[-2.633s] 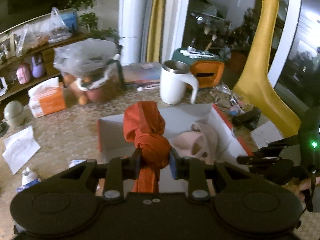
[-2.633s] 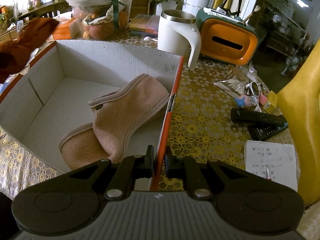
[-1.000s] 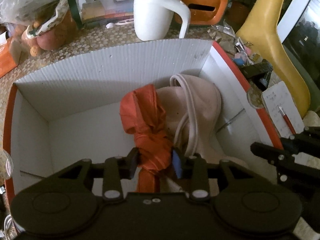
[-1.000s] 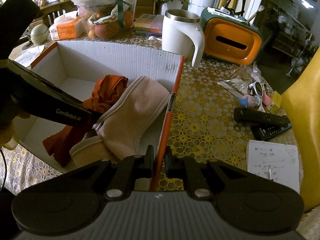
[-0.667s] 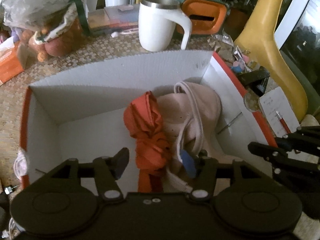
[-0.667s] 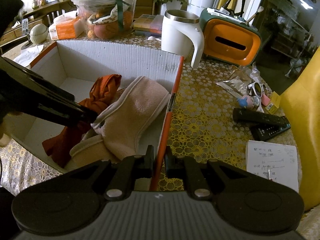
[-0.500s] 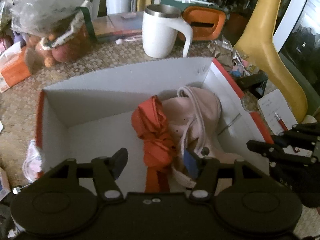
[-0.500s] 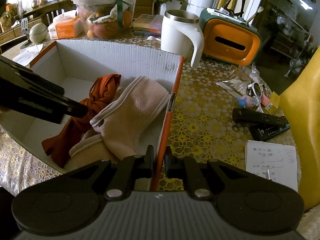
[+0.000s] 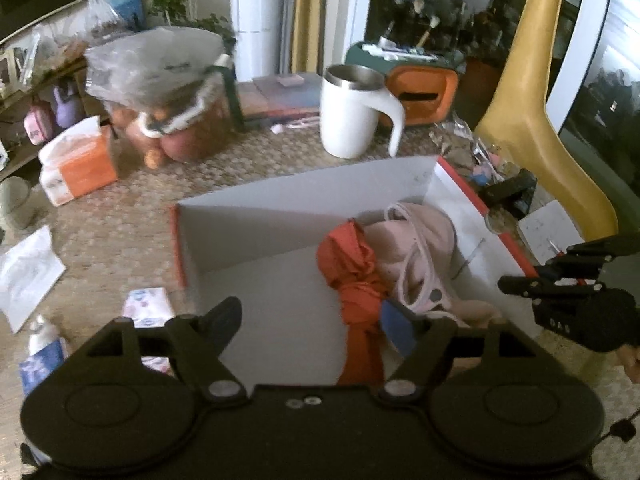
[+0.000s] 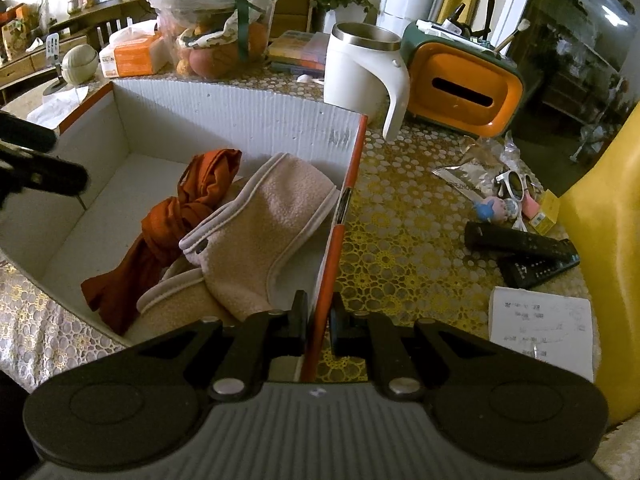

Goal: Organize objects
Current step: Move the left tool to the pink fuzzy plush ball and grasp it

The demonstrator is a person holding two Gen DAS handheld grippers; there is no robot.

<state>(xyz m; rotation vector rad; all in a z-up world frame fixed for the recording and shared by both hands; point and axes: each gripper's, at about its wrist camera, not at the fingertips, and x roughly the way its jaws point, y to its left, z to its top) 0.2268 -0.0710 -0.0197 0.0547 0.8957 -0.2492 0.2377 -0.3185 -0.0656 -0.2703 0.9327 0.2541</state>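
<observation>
- The left gripper (image 9: 310, 320) has its jaws opening wide. The orange cloth (image 9: 354, 276) shows between the fingers but lies loose in the box (image 9: 280, 184), and neither pad presses on it.
- The right gripper (image 10: 319, 322) is pinched tight on the box's orange-edged wall, at about 6 o'clock in the right wrist view, holding the box steady.
- The orange cloth lies knotted on the box floor, touching the pink fleece (image 10: 264, 232), which sits at its 3 o'clock against the right wall. Both are already put away, so the step in hand looks like letting go and pulling clear.
- To do that well, I would let the fingers spread fully before lifting, so no fold snags on the blue pad (image 9: 396, 326), and draw the gripper straight back and up, away from the near wall.
- The right grip should hold until the left gripper is clear, since a light cardboard box could slide on the lace tablecloth (image 10: 400, 248).
- The likely next pick is on the table at 8 o'clock in the left wrist view, where a small patterned packet (image 9: 146, 308) lies just beside the box.
- Writing: the notepad (image 10: 540, 332) carries handwriting too small to read, and the mark on the box's inner wall near the mug (image 10: 360, 72) is a smudge. No brand is legible.
</observation>
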